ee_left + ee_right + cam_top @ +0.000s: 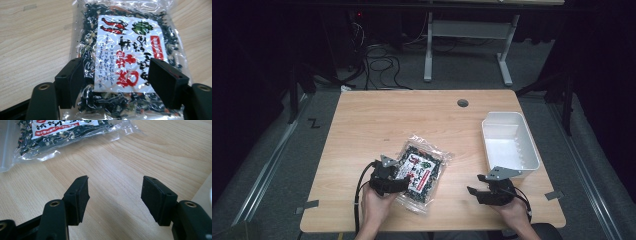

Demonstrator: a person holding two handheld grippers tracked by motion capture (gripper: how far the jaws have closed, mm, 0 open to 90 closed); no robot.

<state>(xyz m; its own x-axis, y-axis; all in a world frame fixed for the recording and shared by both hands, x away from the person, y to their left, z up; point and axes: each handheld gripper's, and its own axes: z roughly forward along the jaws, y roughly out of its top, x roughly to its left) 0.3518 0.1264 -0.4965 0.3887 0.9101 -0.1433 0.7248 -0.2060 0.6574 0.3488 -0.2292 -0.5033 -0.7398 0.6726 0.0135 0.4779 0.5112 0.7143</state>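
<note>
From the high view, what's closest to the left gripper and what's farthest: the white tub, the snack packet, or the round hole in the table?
1. Snack packet: right at the left gripper, between its jaws.
2. Round hole: toward the table's far edge.
3. White tub: at the right side, farthest by a modest margin.

Table (362, 120): packet of dried food (419, 170) flat on it, near the front edge, left of centre. Plastic tub (510, 145) well apart to its right. Left gripper (394, 184) over the packet's near-left end; right gripper (472, 191) just before the tub, over bare wood.
</note>
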